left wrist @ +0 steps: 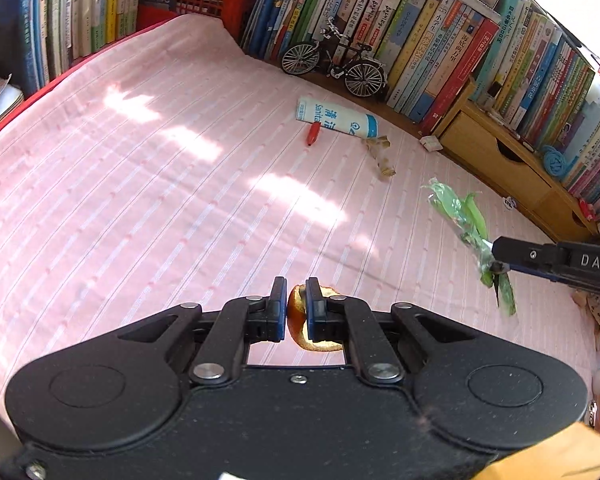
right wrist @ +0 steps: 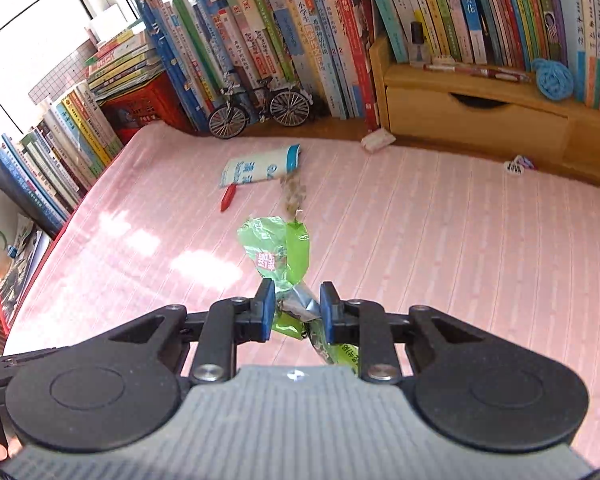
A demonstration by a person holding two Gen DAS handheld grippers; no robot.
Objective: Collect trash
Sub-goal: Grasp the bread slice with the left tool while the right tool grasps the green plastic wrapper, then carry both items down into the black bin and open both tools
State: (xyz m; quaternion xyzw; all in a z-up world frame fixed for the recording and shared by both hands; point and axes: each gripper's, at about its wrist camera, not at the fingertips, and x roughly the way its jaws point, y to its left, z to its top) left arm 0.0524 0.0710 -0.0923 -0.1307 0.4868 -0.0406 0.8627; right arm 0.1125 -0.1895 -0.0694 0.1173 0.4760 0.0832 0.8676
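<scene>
Left tongs (left wrist: 296, 312) clench orange peel (left wrist: 296, 304), right tongs (right wrist: 296, 308) grip the green wrapper (right wrist: 278, 252), both lifted clear of the pink bench (left wrist: 140, 200) for carrying off, while scraps wait toward twelve o'clock.

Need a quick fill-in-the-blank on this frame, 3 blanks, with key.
1. The left gripper is shut on a piece of ____ fruit peel.
2. The right gripper is shut on a crinkled ____ plastic wrapper.
3. The small red marker cap lies on the pink striped cloth beside a white-and-blue ____.

Missing words: orange; green; packet
</scene>
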